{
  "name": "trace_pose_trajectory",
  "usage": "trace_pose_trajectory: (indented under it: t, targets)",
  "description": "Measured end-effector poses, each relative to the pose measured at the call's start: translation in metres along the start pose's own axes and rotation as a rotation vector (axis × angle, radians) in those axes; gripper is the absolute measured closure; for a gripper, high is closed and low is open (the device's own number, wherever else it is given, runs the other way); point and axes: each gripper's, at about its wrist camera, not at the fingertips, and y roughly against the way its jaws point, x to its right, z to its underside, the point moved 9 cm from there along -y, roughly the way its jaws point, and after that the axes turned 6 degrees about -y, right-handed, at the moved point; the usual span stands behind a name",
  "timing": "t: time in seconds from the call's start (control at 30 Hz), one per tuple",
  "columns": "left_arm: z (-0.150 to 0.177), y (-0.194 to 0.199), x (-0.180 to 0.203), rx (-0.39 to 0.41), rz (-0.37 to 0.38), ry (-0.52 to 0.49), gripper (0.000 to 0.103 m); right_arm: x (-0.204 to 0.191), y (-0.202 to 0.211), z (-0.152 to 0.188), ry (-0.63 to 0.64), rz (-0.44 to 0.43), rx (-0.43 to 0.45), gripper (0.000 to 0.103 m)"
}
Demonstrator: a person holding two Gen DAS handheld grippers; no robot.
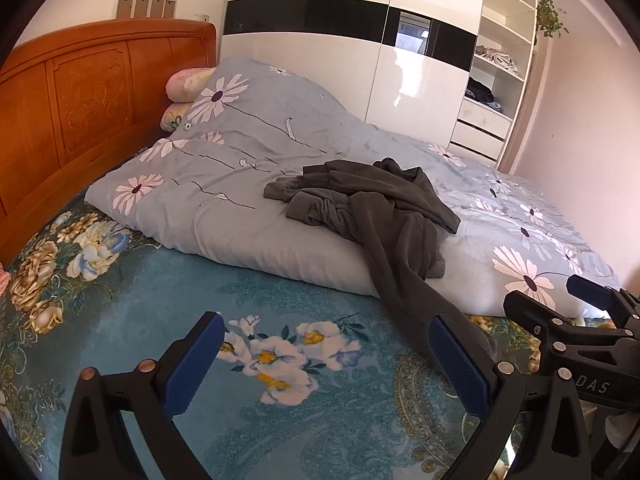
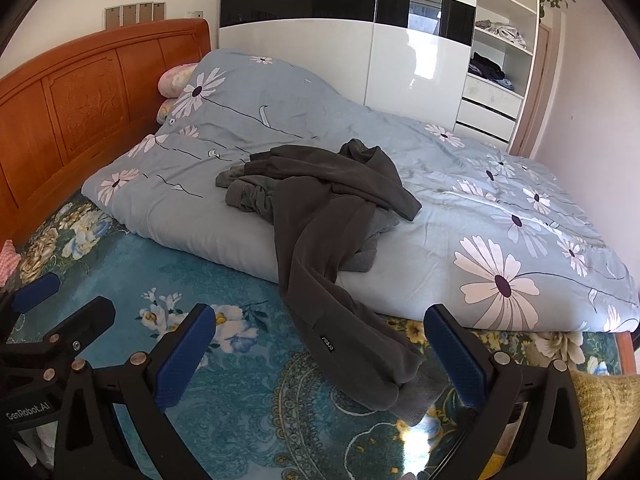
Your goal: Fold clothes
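Dark grey trousers (image 1: pixel 384 216) lie crumpled on a folded blue daisy-print duvet (image 1: pixel 256 152); one leg hangs down onto the teal floral bedspread (image 1: pixel 168 292). In the right wrist view the trousers (image 2: pixel 320 216) end in a ribbed cuff (image 2: pixel 416 396) between my fingers. My left gripper (image 1: pixel 328 348) is open and empty, low over the bedspread, left of the leg. My right gripper (image 2: pixel 320 344) is open, its jaws on either side of the leg's lower end, not closed on it. It also shows in the left wrist view (image 1: pixel 568 312).
An orange wooden headboard (image 1: pixel 72 92) stands at the left with pink pillows (image 1: pixel 184 84) beside it. A white and black wardrobe (image 1: pixel 320 40) and open shelves (image 1: pixel 500 60) with clothes stand behind the bed. A pink wall (image 1: pixel 592 120) is at the right.
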Motion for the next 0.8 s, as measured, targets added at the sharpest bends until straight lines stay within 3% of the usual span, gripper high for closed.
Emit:
trace_pose_trajectory:
  t: [0.33,0.53,0.6,0.67,0.73,0.8]
  targets:
    - [0.022,-0.018,-0.048,-0.025,-0.059,-0.022,0.0,0.008,-0.067,0.002,-0.039,-0.037,-0.131,0.0]
    - [0.036,-0.03,-0.084,-0.051,-0.075,0.029,0.0,-0.011,-0.128,-0.018,0.04,-0.027,-0.174,0.0]
    - [0.04,-0.032,-0.097,-0.054,-0.086,0.042,0.0,-0.011,-0.151,-0.023,0.032,0.011,-0.187,0.007]
    - [0.044,-0.032,-0.11,-0.057,-0.097,0.059,0.0,-0.009,-0.173,-0.023,-0.01,0.019,-0.236,0.032]
    - [0.049,-0.033,-0.121,-0.061,-0.106,0.079,0.0,-0.007,-0.192,-0.019,-0.034,0.04,-0.274,0.041]
    - [0.054,-0.033,-0.131,-0.067,-0.111,0.098,0.0,-0.007,-0.208,-0.011,-0.063,0.031,-0.322,0.041]
